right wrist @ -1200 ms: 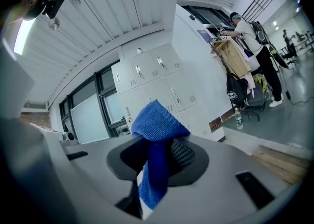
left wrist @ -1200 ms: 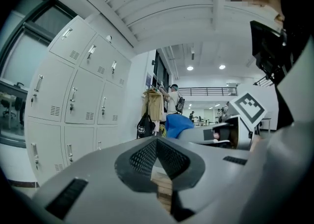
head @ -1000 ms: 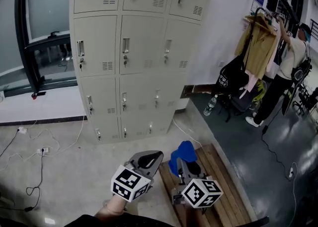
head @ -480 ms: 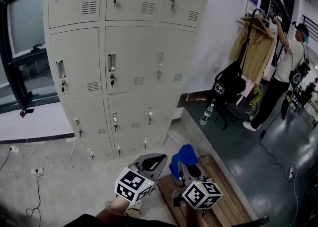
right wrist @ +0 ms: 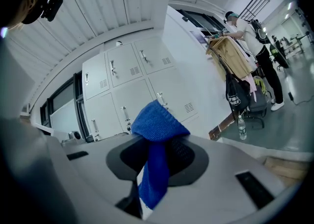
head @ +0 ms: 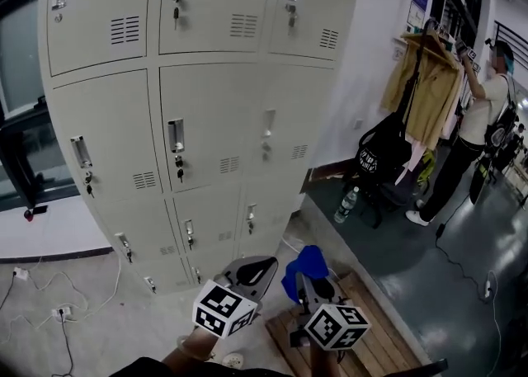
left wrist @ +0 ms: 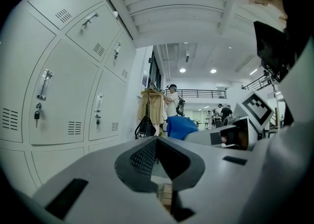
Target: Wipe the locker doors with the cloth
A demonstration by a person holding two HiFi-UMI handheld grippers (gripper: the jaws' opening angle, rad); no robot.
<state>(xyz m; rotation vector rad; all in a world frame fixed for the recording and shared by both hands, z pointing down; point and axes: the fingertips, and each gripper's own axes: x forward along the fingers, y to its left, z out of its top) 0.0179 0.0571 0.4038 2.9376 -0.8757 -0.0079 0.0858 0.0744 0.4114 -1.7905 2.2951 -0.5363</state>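
A bank of beige lockers [head: 198, 111] stands ahead, its doors fitted with handles, keys and vents. It also fills the left of the left gripper view as lockers [left wrist: 59, 100] and lies behind the cloth in the right gripper view as lockers [right wrist: 132, 90]. My right gripper [head: 307, 279] is shut on a blue cloth [head: 304, 264], which bunches above the jaws and hangs down between them, cloth [right wrist: 156, 139]. My left gripper [head: 252, 272] is shut with nothing in it, left gripper [left wrist: 156, 142]. Both grippers sit low in front of the lockers, apart from the doors.
A wooden bench [head: 371, 334] lies under my right gripper. A clothes rack with a tan coat [head: 425, 91] and a black bag [head: 384, 153] stands at the right, with a person [head: 483, 120] beside it. A water bottle [head: 346, 202] and cables [head: 49, 313] lie on the floor.
The view has closed in on the lockers, which now loom larger and nearer. Both grippers hold the same pose, the cloth still gripped by the right one.
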